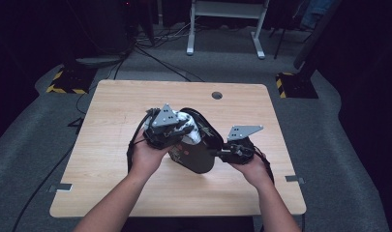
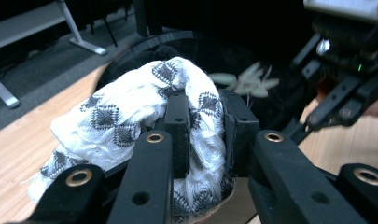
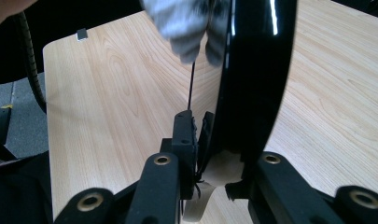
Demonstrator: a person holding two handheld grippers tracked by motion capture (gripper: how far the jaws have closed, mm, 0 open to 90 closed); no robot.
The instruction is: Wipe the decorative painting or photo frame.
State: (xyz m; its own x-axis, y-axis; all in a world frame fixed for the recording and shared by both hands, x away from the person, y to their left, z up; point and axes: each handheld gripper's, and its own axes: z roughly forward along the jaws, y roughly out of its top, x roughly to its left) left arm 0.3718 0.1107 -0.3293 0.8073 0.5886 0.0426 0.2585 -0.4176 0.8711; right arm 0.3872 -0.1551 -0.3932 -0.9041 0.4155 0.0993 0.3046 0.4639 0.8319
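A glossy black plate point(image 1: 196, 157) is held tilted above the middle of the wooden table point(image 1: 111, 159). My right gripper point(image 1: 223, 152) is shut on its right rim; in the right gripper view the jaws point(image 3: 196, 125) pinch the plate's edge point(image 3: 252, 70). A white cloth with a dark diamond pattern point(image 1: 188, 124) lies bunched over the plate's upper left rim. My left gripper point(image 1: 174, 134) is shut on the cloth, and in the left gripper view the cloth point(image 2: 130, 112) bulges around the gripper point(image 2: 207, 135). The plate point(image 2: 242, 79) shows a pale leaf print behind it.
The table has a round cable hole point(image 1: 217, 95) near its far edge. Beyond it stand a white desk frame point(image 1: 222, 29), floor cables and two yellow-and-black striped bases point(image 1: 67, 79). Bare tabletop lies left and right of the hands.
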